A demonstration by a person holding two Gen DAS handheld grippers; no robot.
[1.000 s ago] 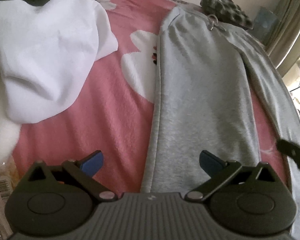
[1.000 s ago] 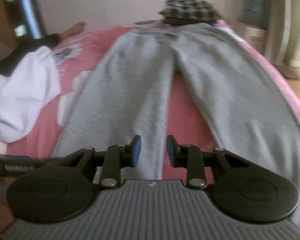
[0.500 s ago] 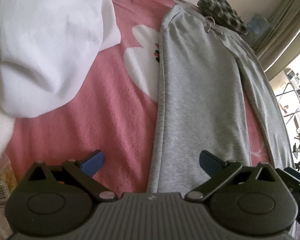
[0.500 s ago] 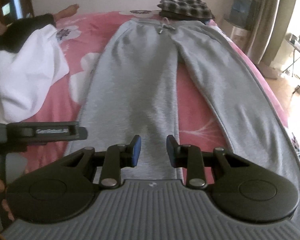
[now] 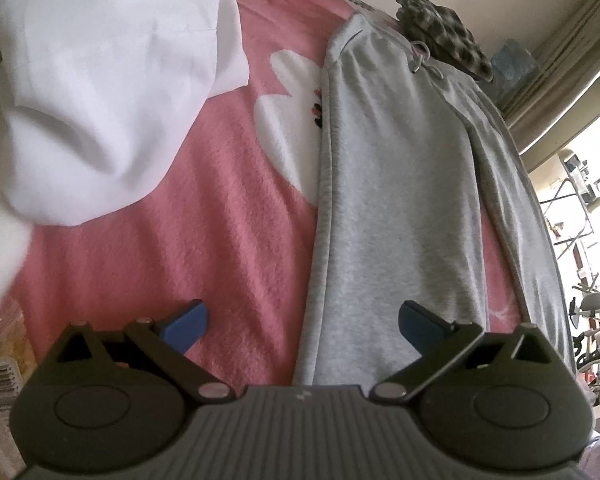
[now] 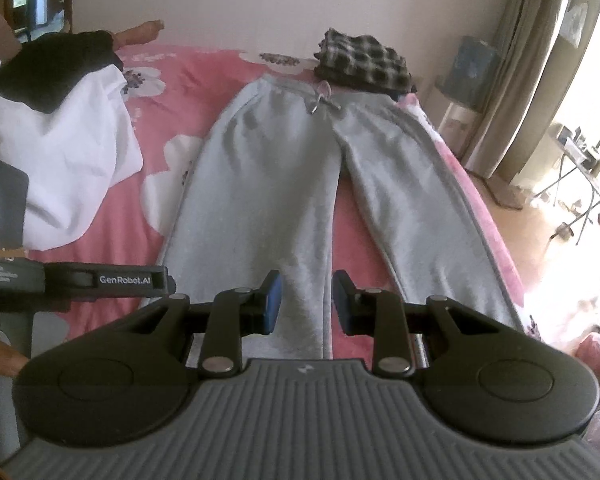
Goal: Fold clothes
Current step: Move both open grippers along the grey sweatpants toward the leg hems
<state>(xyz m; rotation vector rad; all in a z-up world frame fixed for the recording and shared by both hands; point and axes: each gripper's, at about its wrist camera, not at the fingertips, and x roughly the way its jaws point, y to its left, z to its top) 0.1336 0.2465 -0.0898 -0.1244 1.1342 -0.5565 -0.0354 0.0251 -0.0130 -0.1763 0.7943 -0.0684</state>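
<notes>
left gripper [image 5: 302, 326]: black linkage arms, blue pads, silver pivot screws, ribbed grey housing
right gripper [image 6: 305, 307]: same build, two round black discs, small white logo on housing
side marking: white "GenRobot.AI" on the left gripper's black bar, right wrist view

"GenRobot.AI" stands in white on the left hand-held gripper [image 6: 112, 280].

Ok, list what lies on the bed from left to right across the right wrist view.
Black garment → white garment → grey sweatpants, spread flat → folded checked cloth at the far right of the bed, beside the waistband.
</notes>
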